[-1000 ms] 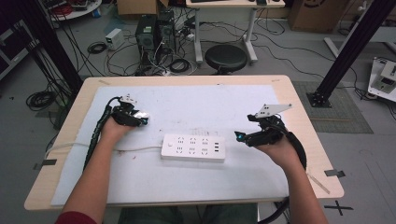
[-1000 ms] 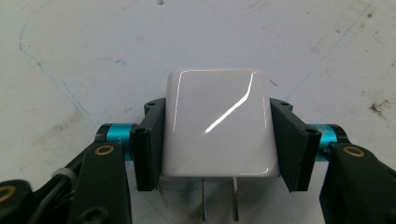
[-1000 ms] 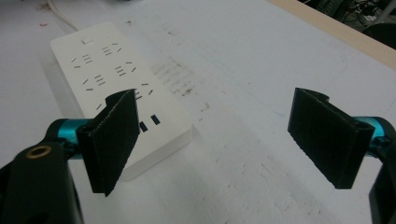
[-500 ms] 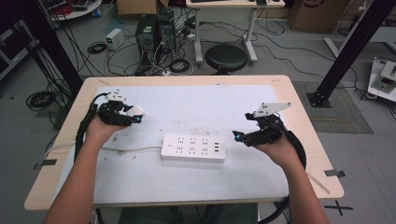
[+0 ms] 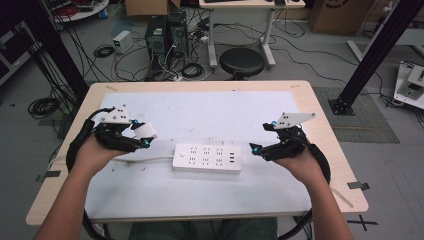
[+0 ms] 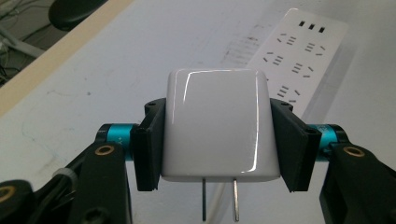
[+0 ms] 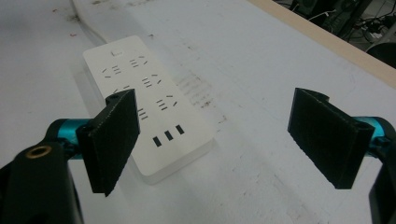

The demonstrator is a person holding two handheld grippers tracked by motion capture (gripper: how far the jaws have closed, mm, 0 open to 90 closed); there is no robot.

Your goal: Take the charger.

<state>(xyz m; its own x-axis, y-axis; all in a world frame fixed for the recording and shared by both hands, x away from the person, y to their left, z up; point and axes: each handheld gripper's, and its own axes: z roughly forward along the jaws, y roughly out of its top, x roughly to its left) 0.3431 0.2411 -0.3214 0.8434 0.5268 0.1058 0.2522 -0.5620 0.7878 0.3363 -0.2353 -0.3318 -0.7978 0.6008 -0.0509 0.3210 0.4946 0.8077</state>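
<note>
Left gripper (image 5: 142,136): raised off the tabletop (image 5: 210,112), jaws pinching a glossy white rounded plug adapter (image 6: 217,123). Right gripper (image 7: 229,135): jaws spread, held beside a flat white power strip (image 5: 207,158).

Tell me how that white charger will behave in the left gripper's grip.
The white charger looks rigid, so it should not deform. Its glossy shell may slip between the left gripper pads. Its prongs look thin, so they could probably bend if jammed against the power strip.
</note>
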